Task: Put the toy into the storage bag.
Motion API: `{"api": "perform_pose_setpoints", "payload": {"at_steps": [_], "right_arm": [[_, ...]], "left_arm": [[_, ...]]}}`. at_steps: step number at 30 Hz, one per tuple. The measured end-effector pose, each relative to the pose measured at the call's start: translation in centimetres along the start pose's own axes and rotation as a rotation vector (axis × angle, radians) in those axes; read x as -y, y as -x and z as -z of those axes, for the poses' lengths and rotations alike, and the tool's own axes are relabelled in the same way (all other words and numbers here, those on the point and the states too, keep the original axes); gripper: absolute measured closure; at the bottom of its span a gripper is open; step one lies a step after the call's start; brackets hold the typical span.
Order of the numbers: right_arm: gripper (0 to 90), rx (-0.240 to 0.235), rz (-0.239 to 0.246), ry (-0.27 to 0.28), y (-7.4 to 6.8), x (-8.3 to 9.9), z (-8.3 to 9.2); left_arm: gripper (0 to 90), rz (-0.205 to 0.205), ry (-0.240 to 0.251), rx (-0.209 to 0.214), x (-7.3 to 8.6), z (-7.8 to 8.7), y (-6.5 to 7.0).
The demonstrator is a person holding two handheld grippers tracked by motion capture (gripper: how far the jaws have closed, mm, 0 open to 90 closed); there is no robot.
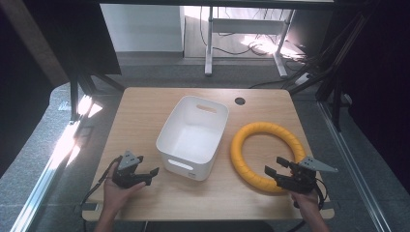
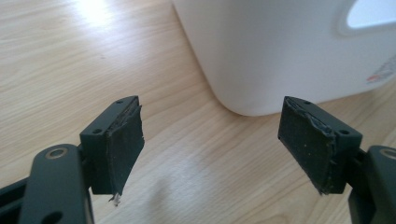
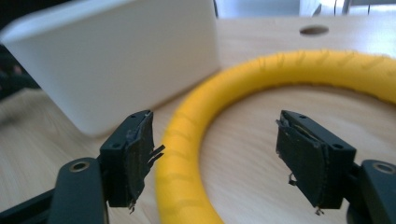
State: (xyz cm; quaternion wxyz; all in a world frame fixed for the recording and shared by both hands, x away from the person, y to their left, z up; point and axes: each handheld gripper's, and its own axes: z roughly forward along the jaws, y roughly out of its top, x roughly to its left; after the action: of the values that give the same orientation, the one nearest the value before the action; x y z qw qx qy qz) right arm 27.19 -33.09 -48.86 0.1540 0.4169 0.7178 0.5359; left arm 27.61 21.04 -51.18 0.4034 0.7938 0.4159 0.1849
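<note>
Now my right gripper (image 3: 215, 154) straddles the yellow ring (image 3: 182, 154), pads spread; next I must close, left gripper (image 2: 210, 149) idling agape.

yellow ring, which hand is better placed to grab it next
Right. The right tongs hang open at the near edge of the yellow ribbed foam ring, its tube between the jaws. The left tongs sit beyond the white plastic bin.

A yellow ring (image 1: 268, 155) with faint ribbed grooves lies near the tabletop's (image 1: 145, 116) right edge, pale wood with fine grain; the bin (image 1: 193, 135) at its middle is plain white; both grippers, left gripper (image 1: 145, 173) and right gripper (image 1: 273, 166), are black
</note>
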Motion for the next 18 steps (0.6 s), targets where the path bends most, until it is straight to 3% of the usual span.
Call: {"api": "perform_pose_setpoints", "payload": {"at_steps": [1, 3, 5, 11, 18], "right_arm": [[28.7, 0.013, 0.033, -0.041, 0.3, 0.4, 0.1], [28.9, -0.010, 0.055, -0.078, 0.5, 0.5, 0.1], [29.4, -0.002, 0.082, -0.104, 0.6, 0.7, 0.0], [27.1, -0.005, 0.117, -0.149, 0.3, 0.7, -0.6], [27.3, 0.001, 0.135, -0.173, 0.1, 0.3, -1.6]], "left_arm": [[21.0, -0.016, -0.016, -0.003, 0.2, 0.0, 0.2], [20.7, -0.024, -0.020, 0.007, 0.4, 0.1, 0.5], [20.3, -0.026, -0.018, 0.021, 0.4, 0.3, 0.6], [20.2, -0.018, 0.011, 0.030, 0.3, 1.0, 0.4], [21.1, -0.034, 0.014, 0.035, 0.7, 1.3, 0.8]]}}
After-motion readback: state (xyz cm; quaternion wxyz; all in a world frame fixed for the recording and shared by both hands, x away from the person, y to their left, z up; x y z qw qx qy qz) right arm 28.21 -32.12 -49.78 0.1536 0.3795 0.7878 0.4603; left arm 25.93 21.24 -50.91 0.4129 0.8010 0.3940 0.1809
